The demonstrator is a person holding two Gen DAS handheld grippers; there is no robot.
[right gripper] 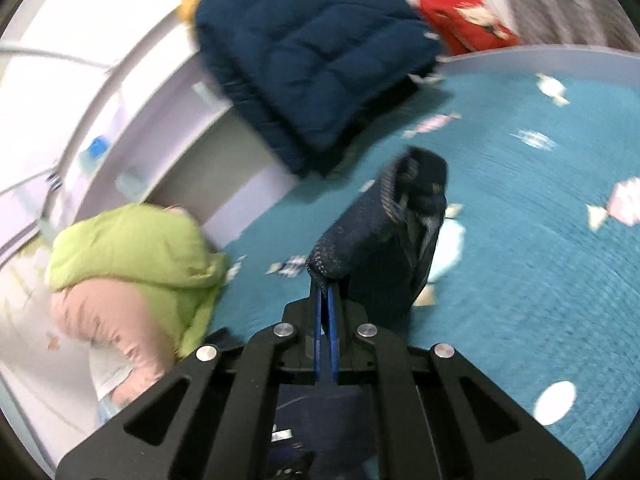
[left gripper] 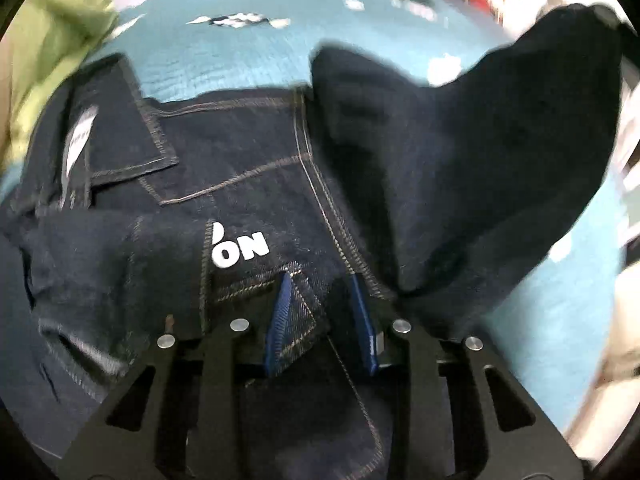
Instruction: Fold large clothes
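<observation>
A dark denim garment (left gripper: 240, 152) with pale stitching and white letters lies spread on the teal bedspread (left gripper: 240, 64). My left gripper (left gripper: 322, 318) points down onto it. Its blue pads (left gripper: 280, 320) stand apart with a stitched denim corner between them, and I see no firm pinch. At the right of that view a dark part of the garment (left gripper: 480, 140) stands lifted off the bed. My right gripper (right gripper: 326, 286) is shut on a hemmed edge of the denim (right gripper: 360, 236) and holds it above the bedspread (right gripper: 520, 240); the fabric hangs folded past the fingertips.
A navy puffer jacket (right gripper: 312, 52) lies at the bed's far edge with a red item (right gripper: 468, 16) beside it. A lime green jacket (right gripper: 136, 248) and a pink one (right gripper: 108, 320) are piled at the left. White furniture (right gripper: 120, 92) runs along that side.
</observation>
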